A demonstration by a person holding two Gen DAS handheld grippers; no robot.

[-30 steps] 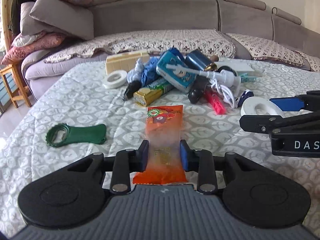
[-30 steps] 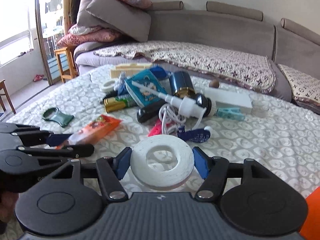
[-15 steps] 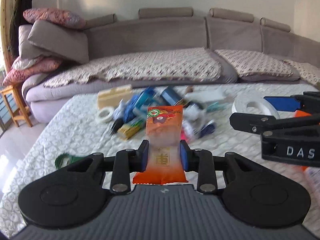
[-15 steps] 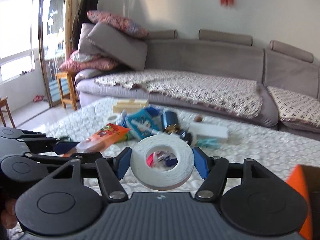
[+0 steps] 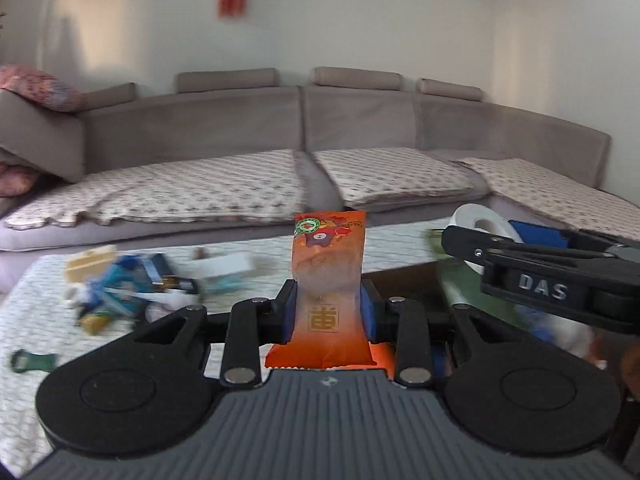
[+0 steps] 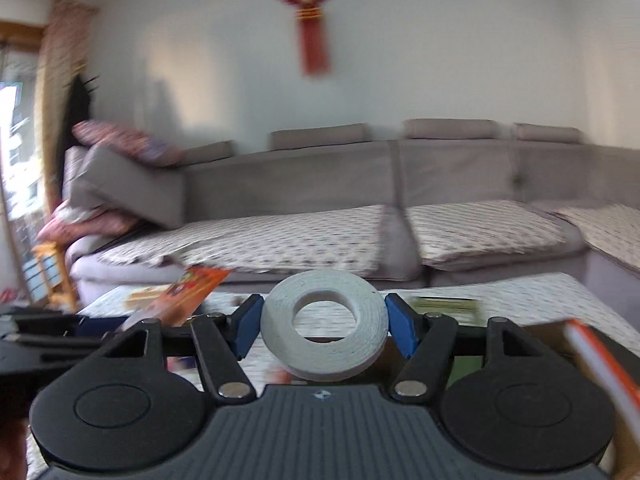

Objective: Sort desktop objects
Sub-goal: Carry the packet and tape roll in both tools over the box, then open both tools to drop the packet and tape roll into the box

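Observation:
My left gripper [image 5: 327, 309] is shut on an orange snack packet [image 5: 329, 280] and holds it upright above the table. My right gripper [image 6: 324, 326] is shut on a white tape roll [image 6: 325, 326], lifted clear of the table. The right gripper also shows in the left wrist view [image 5: 532, 264] at the right, with the tape roll [image 5: 482, 222] in it. The packet also shows in the right wrist view [image 6: 186, 294] at the left. A blurred pile of desktop objects [image 5: 132, 284] lies on the patterned tablecloth [image 5: 36, 320] at the left.
A green bottle opener [image 5: 30, 361] lies at the table's left edge. A brown box with an orange flap [image 6: 596, 360] stands at the lower right, holding green items [image 5: 468, 288]. A grey sofa [image 5: 304, 128] curves behind the table. A red ornament [image 6: 306, 4] hangs on the wall.
Both grippers have risen and swung to the right with their loads. The pile has slid to the left of the views and the box has come into view at the right.

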